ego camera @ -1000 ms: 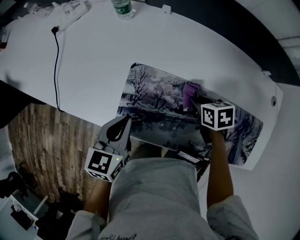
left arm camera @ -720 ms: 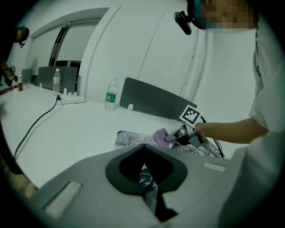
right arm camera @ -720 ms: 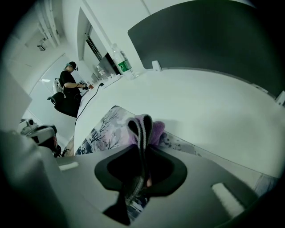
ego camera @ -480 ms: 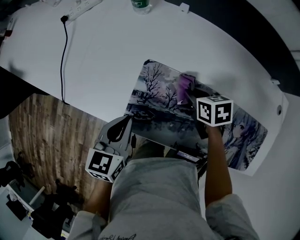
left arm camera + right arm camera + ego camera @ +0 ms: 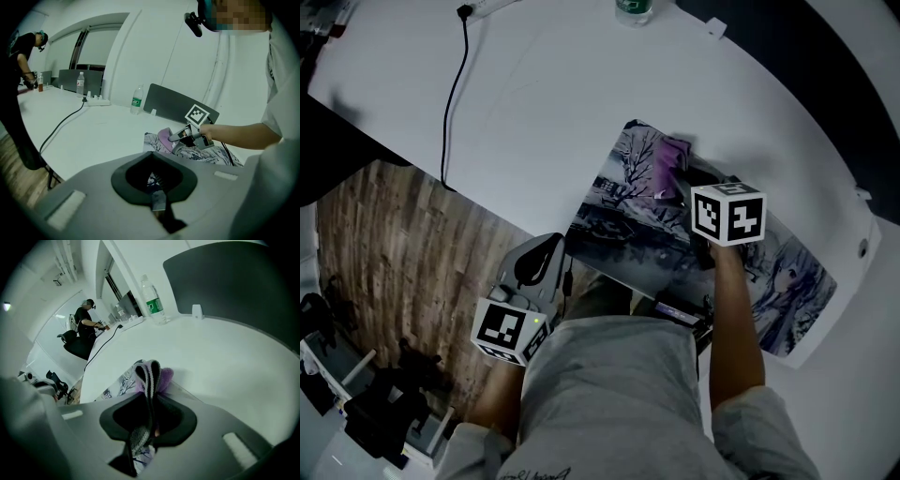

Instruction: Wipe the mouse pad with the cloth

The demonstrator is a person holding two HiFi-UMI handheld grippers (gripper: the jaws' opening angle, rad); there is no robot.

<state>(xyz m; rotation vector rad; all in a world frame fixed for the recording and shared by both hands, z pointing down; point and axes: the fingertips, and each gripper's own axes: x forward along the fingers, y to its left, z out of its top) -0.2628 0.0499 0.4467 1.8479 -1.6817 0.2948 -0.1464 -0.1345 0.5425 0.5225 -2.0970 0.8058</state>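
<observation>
**Mouse pad (image 5: pixel 619 214) pinned at one corner, cloth (image 5: pixel 667 167) on its far end**

At the left of the head view, a black cable (image 5: pixel 450 103) runs from a power strip (image 5: pixel 490 7) across the white table (image 5: pixel 544 94) and drops over the near edge above the wood-plank floor (image 5: pixel 394 253). The left gripper (image 5: pixel 555 242) sits at the table's near edge with its tips at the pad's near-left corner. In its own view the jaws are drawn together on a sliver of the pad's printed surface – clenched on that corner.

The pad lies flat and slanted on the table, its winter-tree print to the left and a cartoon figure to the right. The purple cloth is bunched on the pad near its far-left corner, close to the far edge. A water bottle (image 5: pixel 635 9) stands well beyond it at the table's back.

The right gripper (image 5: pixel 682 185) reaches over the pad's middle, its marker cube up. Its own view shows the jaws clamped on the cloth's grey-striped fold – the purple part bulges out past the tips, onto the pad.
</observation>
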